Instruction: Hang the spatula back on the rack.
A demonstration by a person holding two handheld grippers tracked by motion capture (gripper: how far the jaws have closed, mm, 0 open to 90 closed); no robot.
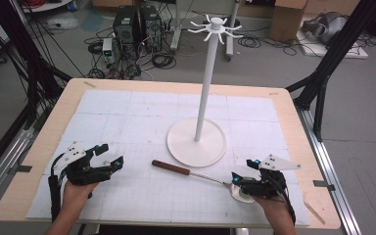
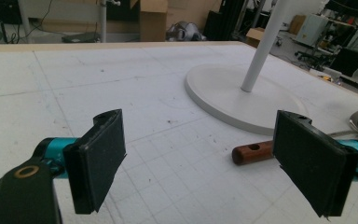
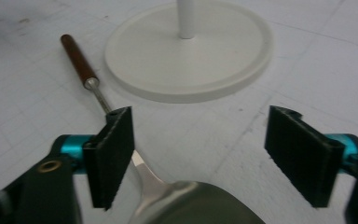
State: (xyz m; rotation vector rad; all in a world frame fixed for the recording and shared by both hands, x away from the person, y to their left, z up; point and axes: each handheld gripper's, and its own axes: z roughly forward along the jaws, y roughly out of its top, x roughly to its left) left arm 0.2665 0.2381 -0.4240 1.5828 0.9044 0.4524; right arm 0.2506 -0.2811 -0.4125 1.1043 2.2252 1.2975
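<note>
Flat on the white gridded mat (image 1: 142,196): a long ladle with a dark reddish wooden handle, thin steel shaft and shiny steel bowl (image 1: 170,168), lying just in front of the round base of a tall white hook-topped stand (image 1: 196,142). Handle end toward the left gripper (image 1: 108,157), bowl under the right gripper (image 1: 243,171).

Left gripper: jaws spread wide, nothing between them, handle tip near the far pad. Right gripper: jaws spread too, straddling the neck above the bowl, not yet pinching.

Probably light and rigid; polished steel likely slippery against the pads, thin shaft prone to rolling. Wooden handle likely the surest hold, thicker and grippier.

No containers apart from the ladle bowl, apparently empty.
</note>
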